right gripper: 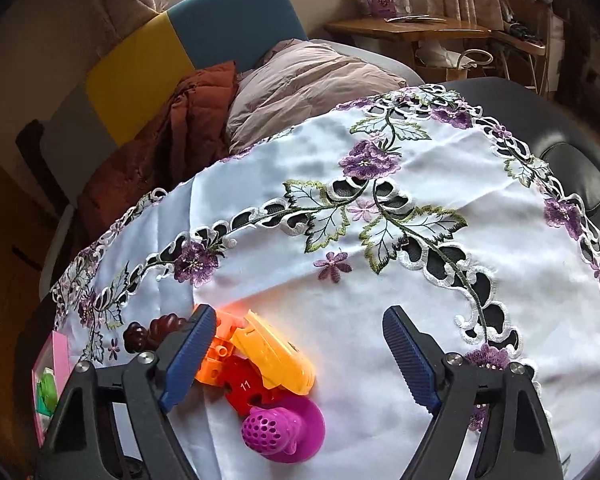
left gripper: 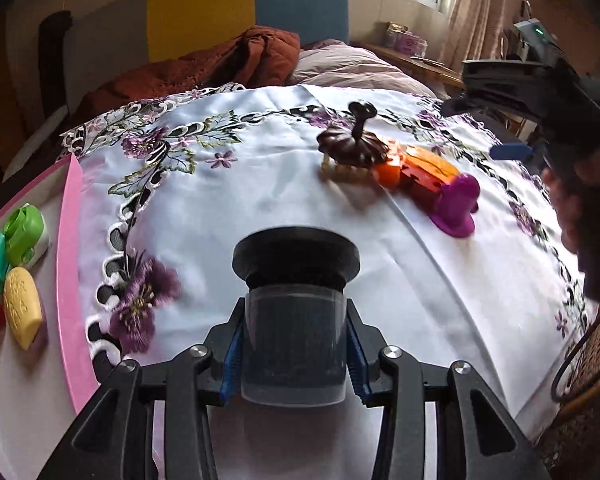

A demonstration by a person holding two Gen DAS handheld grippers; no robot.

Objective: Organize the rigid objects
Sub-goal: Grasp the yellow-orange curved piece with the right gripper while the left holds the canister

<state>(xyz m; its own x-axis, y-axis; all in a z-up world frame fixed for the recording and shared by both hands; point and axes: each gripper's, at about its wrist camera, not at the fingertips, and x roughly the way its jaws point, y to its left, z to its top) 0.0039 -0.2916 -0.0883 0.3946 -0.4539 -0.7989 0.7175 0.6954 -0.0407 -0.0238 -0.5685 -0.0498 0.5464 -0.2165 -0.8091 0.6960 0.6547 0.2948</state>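
Black jar (left gripper: pixel 294 312) clamped in left claw (left gripper: pixel 294 364); right claw (right gripper: pixel 300 356) apart; four toys in pink tray (left gripper: pixel 70 264).

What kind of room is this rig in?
Likely a bedroom: a bed with a yellow-and-blue headboard, a pillow and a rust-brown quilt sits behind the embroidered tablecloth.

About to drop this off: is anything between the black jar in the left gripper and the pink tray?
Nothing visible. The left gripper holds the black jar above bare tablecloth, and the pink tray lies to its left. The toy pile sits far right, off that path.
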